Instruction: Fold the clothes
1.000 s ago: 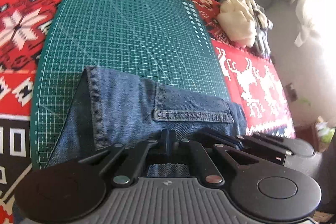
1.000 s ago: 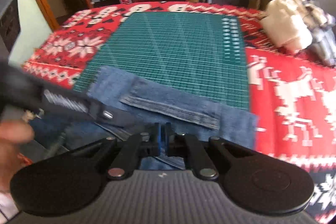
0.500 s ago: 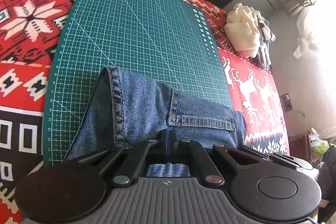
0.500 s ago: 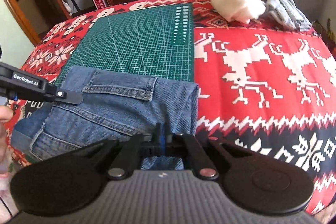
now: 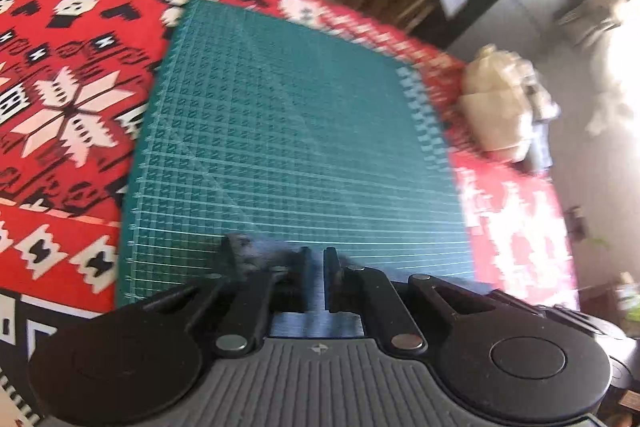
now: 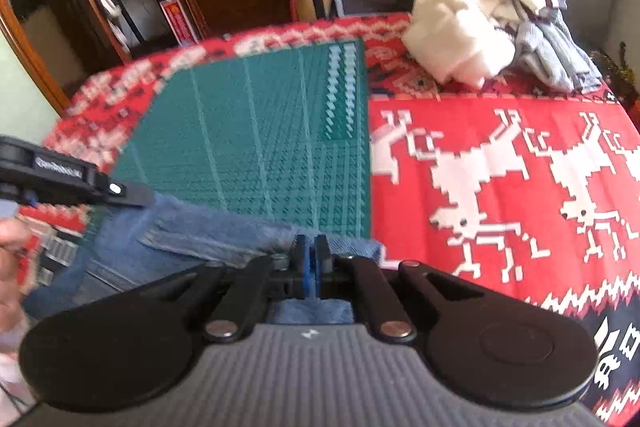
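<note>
Two grippers were seen at the near edge of folded denim.

Right gripper [image 6: 311, 247] fingers were closed nearly together on the jeans [image 6: 192, 239], blue cloth pinched between them; left gripper [image 5: 317, 257] fingers stood slightly apart with denim blurred between, so a hold could not be confirmed. Outward, the jeans were laid along the near edge of the green cutting mat [image 6: 256, 131], long axis running left to right across both grippers, pocket facing up. Beyond, the red patterned cloth [image 6: 500, 131] and a pile of clothes [image 6: 480, 39] were seen.
</note>
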A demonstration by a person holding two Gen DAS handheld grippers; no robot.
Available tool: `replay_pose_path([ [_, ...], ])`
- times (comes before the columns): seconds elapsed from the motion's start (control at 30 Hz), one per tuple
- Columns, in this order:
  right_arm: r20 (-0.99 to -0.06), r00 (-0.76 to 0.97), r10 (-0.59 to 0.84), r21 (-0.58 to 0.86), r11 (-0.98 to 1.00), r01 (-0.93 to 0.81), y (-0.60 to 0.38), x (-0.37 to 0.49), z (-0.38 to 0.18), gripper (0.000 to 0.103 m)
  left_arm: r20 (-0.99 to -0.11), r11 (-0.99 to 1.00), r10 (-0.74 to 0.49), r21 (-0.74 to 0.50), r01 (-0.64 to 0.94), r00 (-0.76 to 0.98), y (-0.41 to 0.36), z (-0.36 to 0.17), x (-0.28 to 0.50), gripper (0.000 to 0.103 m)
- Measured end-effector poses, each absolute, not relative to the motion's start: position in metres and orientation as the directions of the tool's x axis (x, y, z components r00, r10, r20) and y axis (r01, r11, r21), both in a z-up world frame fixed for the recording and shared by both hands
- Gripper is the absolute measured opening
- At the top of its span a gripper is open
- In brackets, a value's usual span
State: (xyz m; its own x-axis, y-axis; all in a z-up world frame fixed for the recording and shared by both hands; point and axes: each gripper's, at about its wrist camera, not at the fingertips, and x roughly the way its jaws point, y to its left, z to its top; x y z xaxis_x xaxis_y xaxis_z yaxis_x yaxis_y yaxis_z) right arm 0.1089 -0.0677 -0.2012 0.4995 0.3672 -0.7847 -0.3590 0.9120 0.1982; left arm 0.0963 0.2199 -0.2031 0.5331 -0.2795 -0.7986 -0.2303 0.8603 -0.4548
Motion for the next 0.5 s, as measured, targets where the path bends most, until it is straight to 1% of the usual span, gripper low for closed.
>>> replay_pose_path([
  [0.17,-0.781,0.504,0.368,0.221,0.919,-0.327,-0.087,0.093,-0.210,0.000,-0.803,0.859,-0.265,-0.448,-0.247,0.534,0.225,-0.207,0.093,0.004],
  [0.3,-0.807,0.477,0.348,0.218,0.926,-0.307,-0.097,0.088,-0.212,0.000,-0.806,0.864,-0.253,-0.438,-0.250,0.536,0.224,-0.203,0.090,0.003],
  [0.4,-0.811,0.470,0.349,0.227,0.927,-0.299,-0.103,0.083,-0.204,0.002,-0.809,0.872,-0.237,-0.422,-0.250,0.539,0.222,-0.198,0.086,0.002],
  [0.5,-0.784,0.472,0.403,0.258,0.903,-0.344,-0.099,0.071,-0.187,0.002,-0.795,0.872,-0.261,-0.437,-0.219,0.548,0.221,-0.188,0.076,0.004],
])
